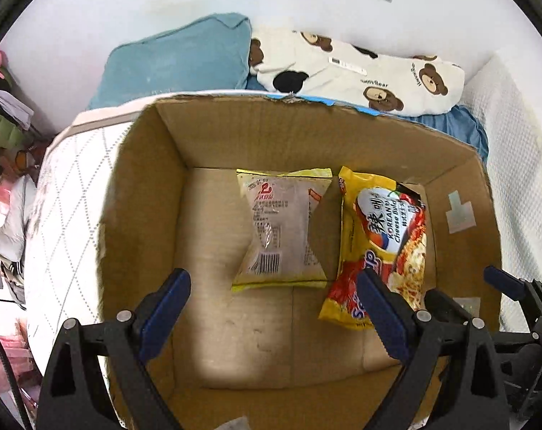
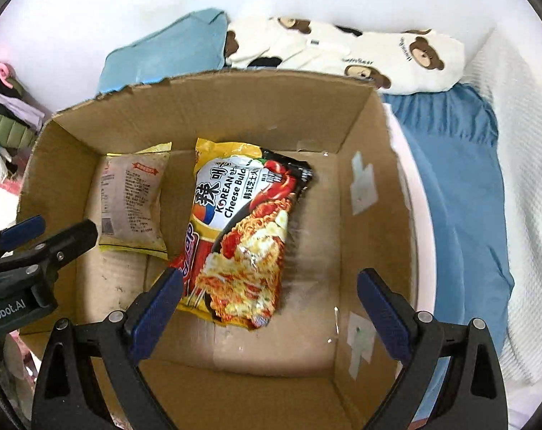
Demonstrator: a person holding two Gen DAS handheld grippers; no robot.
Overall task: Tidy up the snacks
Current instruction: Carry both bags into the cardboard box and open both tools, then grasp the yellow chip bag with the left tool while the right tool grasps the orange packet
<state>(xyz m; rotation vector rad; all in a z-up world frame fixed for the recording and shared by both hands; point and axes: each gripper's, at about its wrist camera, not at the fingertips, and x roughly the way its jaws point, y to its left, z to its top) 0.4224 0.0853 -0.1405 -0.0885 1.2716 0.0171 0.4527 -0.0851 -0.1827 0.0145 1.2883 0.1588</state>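
An open cardboard box (image 1: pixel 256 122) (image 2: pixel 235 107) stands on a bed. Two snack packs lie flat on its floor. On the left is a pale pack with yellow edges (image 1: pixel 278 229) (image 2: pixel 131 200); to its right is a yellow and red Korean cheese noodle pack (image 1: pixel 382 247) (image 2: pixel 242 236). My left gripper (image 1: pixel 272 304) (image 2: pixel 66 224) hangs open over the box's near left part, with nothing between its blue pads. My right gripper (image 2: pixel 271 306) (image 1: pixel 461 283) is open too, above the near end of the noodle pack and apart from it.
Behind the box lie a light blue pillow (image 1: pixel 177 64) and a white bear-print cushion (image 1: pixel 360 71). A blue sheet (image 2: pixel 457 179) and a white textured blanket (image 2: pixel 514 215) cover the bed on the right. Clothes and clutter (image 1: pixel 5 125) are piled past the mattress's left edge.
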